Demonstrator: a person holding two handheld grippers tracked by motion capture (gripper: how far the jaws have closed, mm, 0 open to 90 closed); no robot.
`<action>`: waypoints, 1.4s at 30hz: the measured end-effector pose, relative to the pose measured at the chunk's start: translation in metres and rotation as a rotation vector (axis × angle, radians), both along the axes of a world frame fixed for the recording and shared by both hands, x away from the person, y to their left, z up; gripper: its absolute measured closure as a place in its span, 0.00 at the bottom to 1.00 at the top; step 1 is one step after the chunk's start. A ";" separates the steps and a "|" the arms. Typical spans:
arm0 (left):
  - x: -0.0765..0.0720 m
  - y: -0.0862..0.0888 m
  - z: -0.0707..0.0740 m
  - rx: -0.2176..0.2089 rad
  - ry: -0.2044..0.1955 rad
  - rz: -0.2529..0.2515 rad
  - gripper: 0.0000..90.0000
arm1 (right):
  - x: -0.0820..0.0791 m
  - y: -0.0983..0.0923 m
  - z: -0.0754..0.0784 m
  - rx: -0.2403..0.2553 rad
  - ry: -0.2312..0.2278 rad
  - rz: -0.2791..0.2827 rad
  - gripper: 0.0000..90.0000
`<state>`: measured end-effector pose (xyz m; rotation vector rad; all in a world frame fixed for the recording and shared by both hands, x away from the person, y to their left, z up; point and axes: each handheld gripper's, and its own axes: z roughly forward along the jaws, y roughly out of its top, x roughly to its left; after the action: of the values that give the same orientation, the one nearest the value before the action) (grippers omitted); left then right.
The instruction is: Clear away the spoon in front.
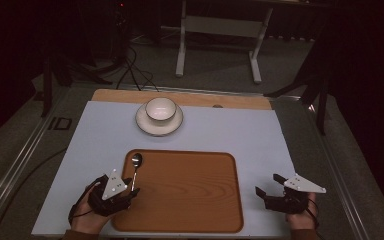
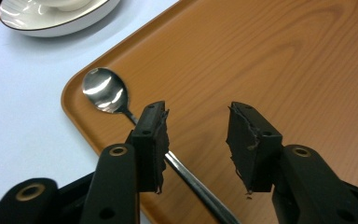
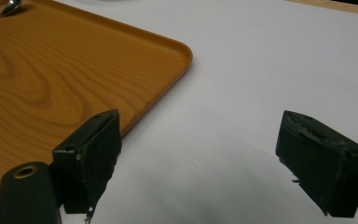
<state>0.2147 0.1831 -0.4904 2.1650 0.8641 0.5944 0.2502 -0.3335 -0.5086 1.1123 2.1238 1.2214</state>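
A metal spoon lies at the left edge of the wooden tray, bowl end pointing away from me. My left gripper hovers over the spoon's handle at the tray's near left side. In the left gripper view its jaws stand apart; the spoon runs under the left pad and nothing is pinched. My right gripper rests to the right of the tray over the pale mat, open with nothing between its pads.
A white bowl sits on a saucer beyond the tray, near the mat's far edge. The light blue mat covers the tabletop. The floor behind holds a white stand's legs and several cables.
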 end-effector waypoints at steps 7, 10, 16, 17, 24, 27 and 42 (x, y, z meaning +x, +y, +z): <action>0.003 0.007 0.005 -0.060 -0.022 0.044 0.52 | 0.000 0.000 0.000 -0.001 0.000 0.001 0.16; 0.006 0.012 0.007 -0.084 -0.031 0.072 0.50 | 0.000 0.000 0.000 0.002 0.000 0.001 0.16; 0.012 0.020 0.013 -0.109 -0.060 0.112 0.47 | 0.000 0.000 0.000 0.002 -0.001 -0.001 0.16; 0.013 0.021 0.015 -0.118 -0.065 0.116 0.47 | 0.000 0.000 0.000 0.001 -0.002 -0.001 0.16; 0.021 0.028 0.024 -0.139 -0.097 0.148 0.48 | 0.000 -0.001 0.001 0.000 -0.008 -0.003 0.16; 0.026 0.033 0.025 -0.150 -0.109 0.170 0.47 | -0.001 -0.001 0.001 0.000 -0.007 -0.008 0.16; 0.045 0.066 0.008 -0.169 -0.119 0.327 0.37 | 0.000 -0.006 -0.001 0.005 -0.022 -0.042 0.16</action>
<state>0.2601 0.2492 -0.4827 1.8308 1.1689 0.7721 0.2500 -0.3392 -0.5092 1.1340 2.0719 1.2151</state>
